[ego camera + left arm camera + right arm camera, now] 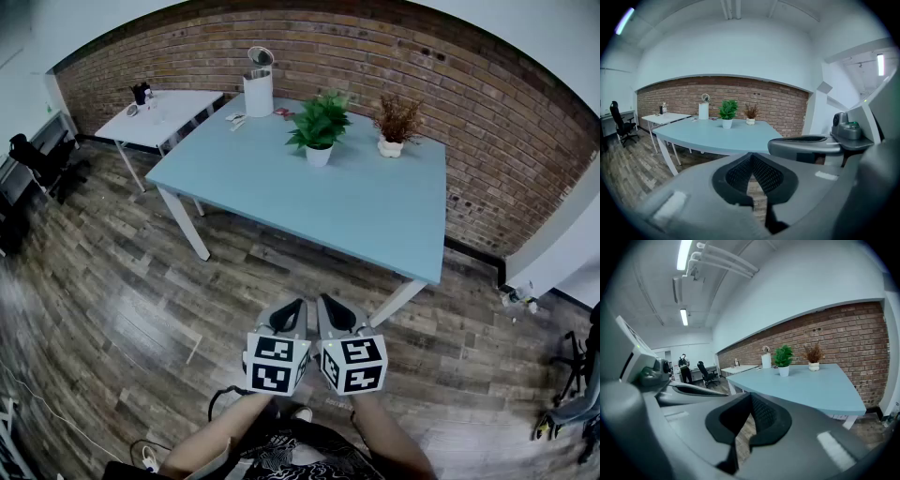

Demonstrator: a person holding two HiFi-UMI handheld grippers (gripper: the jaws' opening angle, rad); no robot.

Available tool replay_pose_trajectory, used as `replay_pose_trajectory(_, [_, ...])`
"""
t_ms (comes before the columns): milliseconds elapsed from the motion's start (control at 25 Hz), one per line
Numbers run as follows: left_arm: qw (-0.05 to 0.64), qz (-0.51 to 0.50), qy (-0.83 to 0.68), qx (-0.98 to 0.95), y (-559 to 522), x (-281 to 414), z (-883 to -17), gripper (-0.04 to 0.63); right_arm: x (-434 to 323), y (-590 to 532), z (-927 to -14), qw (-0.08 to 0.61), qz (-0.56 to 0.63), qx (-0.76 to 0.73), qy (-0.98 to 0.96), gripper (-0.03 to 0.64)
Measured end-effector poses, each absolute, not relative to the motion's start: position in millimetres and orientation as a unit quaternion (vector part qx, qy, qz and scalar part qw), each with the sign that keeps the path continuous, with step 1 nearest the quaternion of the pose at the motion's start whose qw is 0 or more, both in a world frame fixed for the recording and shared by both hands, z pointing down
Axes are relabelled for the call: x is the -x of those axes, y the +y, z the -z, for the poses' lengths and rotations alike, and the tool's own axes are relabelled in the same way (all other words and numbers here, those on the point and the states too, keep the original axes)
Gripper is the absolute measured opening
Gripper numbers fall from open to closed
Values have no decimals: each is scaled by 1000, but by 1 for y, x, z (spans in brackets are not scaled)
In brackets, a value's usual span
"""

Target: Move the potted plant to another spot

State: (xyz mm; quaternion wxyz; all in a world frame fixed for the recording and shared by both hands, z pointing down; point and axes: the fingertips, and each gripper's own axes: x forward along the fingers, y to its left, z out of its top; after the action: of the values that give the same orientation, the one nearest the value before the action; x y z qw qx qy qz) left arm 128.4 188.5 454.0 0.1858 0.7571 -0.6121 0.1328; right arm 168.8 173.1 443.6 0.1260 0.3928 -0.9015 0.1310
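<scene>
A green potted plant (319, 127) in a white pot stands near the far edge of the light blue table (281, 192); it also shows in the left gripper view as the green plant (727, 112) and in the right gripper view as the green plant (783, 359). Both grippers hang side by side over the wooden floor, well short of the table's near edge. My left gripper (298, 304) is shut with nothing in it, tips touching (751, 154). My right gripper (322, 300) is shut and empty too (751, 395).
A second white pot with a dried brown plant (397, 127) stands right of the green one. A white cylinder (258, 89) with a round mirror sits at the table's far left corner. A white desk (155, 117) and a black office chair (37, 159) lie to the left. A brick wall (487, 159) backs the table.
</scene>
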Motion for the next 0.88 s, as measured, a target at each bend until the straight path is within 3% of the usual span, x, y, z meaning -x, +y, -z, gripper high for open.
replay_pose_trajectory(880, [194,-124,-587,-776,121,-117,-465,-1,-162,109,-453,132,-128,-423,-887,6])
